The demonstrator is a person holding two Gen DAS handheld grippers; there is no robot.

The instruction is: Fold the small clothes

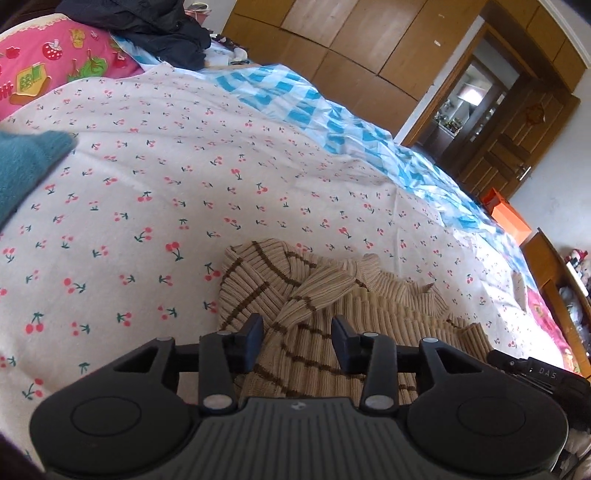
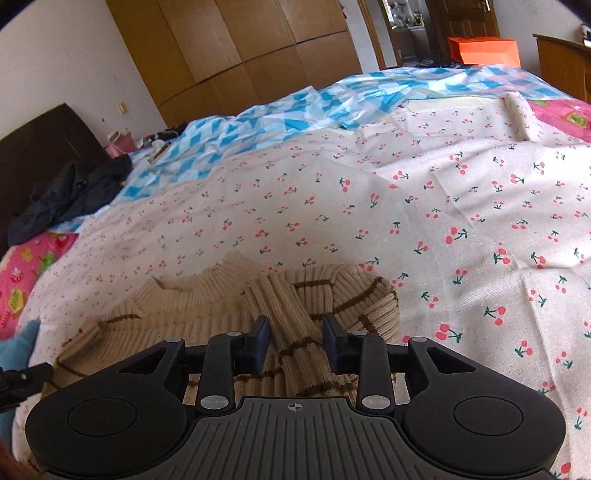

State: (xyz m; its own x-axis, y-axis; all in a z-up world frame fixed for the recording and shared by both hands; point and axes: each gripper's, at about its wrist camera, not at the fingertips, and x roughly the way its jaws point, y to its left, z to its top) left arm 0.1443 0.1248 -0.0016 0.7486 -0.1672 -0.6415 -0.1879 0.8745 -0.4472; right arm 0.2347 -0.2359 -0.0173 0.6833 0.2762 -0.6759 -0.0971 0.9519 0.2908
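Note:
A beige ribbed sweater with thin brown stripes lies crumpled on the cherry-print bedsheet. In the left wrist view it sits just under and ahead of my left gripper. That gripper is open, and a folded sleeve runs through the gap without the pads pressing on it. The right wrist view shows the same sweater from its other side. My right gripper is open too, its fingers standing either side of a striped sleeve strip. The sweater's near part is hidden beneath both gripper bodies.
A teal knit garment lies at the left. Dark clothing and a pink patterned pillow are at the bed's head. A blue checked sheet covers the far side, with wooden wardrobes and an orange box beyond.

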